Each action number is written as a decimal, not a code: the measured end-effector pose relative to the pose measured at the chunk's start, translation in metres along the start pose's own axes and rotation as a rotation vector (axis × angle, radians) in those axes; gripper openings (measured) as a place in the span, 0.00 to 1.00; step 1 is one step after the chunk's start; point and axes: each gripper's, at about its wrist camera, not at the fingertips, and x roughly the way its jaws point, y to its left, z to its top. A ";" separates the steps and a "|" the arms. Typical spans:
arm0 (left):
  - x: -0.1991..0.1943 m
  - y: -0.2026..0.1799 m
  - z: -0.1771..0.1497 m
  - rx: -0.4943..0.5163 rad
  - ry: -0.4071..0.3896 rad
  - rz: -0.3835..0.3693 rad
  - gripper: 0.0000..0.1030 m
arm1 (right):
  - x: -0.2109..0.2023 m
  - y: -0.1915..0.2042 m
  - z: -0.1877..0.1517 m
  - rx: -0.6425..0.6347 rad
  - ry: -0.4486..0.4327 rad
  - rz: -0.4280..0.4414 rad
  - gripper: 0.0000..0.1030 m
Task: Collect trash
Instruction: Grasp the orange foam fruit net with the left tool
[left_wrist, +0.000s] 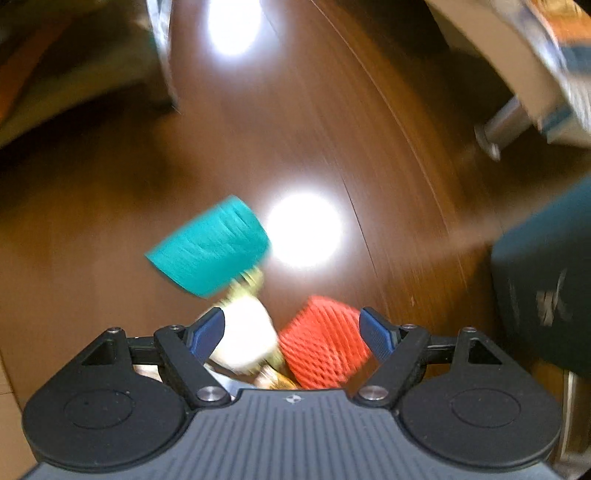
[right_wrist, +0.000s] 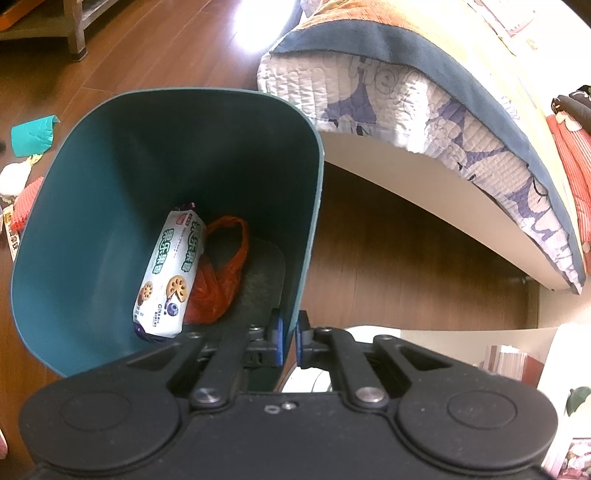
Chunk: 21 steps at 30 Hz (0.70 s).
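A wooden floor (left_wrist: 295, 122) spreads under everything, with a bed (right_wrist: 424, 103) in a quilted blue-and-white cover standing at the right of the right wrist view. Beside the bed a tall teal trash bin (right_wrist: 110, 206) tilts its mouth toward the camera; inside it lie a white biscuit packet (right_wrist: 168, 273) and, touching it on the right, a crumpled orange plastic bag (right_wrist: 221, 266). The right tongs (right_wrist: 289, 339) are clamped on the bin's near wall, one pad inside and one outside the rim. The remaining trash lies on the floor just left of the bin: a teal paper piece (left_wrist: 210, 247), a white crumpled wad (left_wrist: 245, 334) and a red foam net sleeve (left_wrist: 325, 341), close together, with a small gold-coloured wrapper (left_wrist: 275, 380) showing beneath them. In the blurred left wrist view, the left tongs (left_wrist: 291, 332) point steeply down over this cluster with their jaws wide apart; the white wad and the red net sit between the blue pads (left_wrist: 207, 332), but whether either pad touches them cannot be told.
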 end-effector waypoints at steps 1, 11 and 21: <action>0.010 -0.007 -0.002 0.007 0.025 -0.009 0.77 | 0.000 0.000 0.000 0.005 0.001 -0.002 0.05; 0.078 -0.072 -0.007 0.198 0.100 0.044 0.77 | 0.001 0.005 -0.003 0.009 0.012 -0.030 0.05; 0.126 -0.068 -0.008 0.150 0.172 0.112 0.77 | 0.001 0.008 -0.002 -0.005 0.015 -0.043 0.05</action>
